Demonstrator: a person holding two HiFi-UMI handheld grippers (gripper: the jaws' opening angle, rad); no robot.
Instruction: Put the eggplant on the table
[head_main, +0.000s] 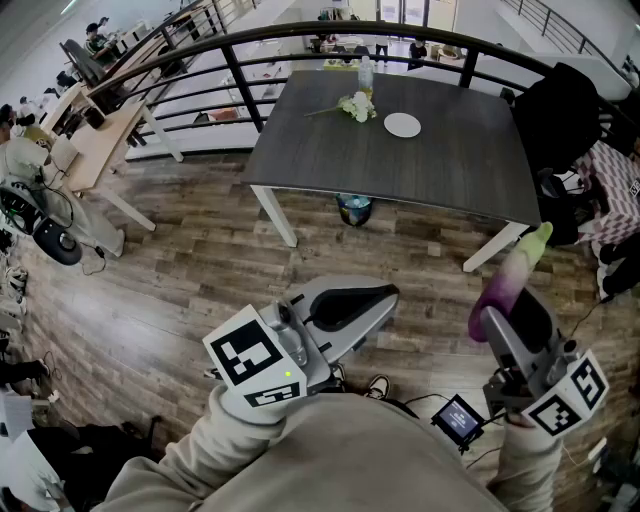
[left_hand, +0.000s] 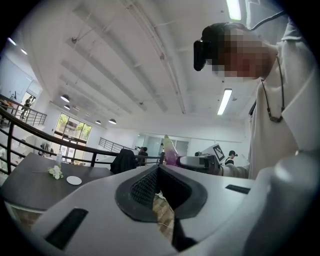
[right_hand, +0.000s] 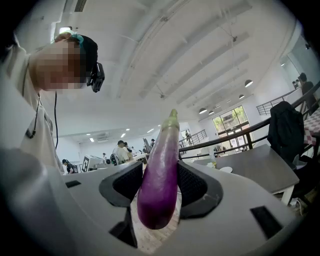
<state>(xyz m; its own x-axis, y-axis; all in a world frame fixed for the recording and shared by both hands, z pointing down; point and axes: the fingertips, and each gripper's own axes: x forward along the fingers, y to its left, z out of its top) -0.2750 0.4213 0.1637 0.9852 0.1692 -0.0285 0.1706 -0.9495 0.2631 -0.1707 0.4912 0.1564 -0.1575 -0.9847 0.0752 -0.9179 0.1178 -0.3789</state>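
Right claw wide, tight on the purple eggplant; left claw together, empty.

Glossy, smooth eggplant sits between matt, ribbed pads of the right hand-held gripper; beyond it, a matt dark-grey surface.

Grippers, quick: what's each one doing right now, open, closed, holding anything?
Left gripper: closed, nothing between its jaws.
Right gripper: closed on the eggplant.

Overhead plus level views, common table
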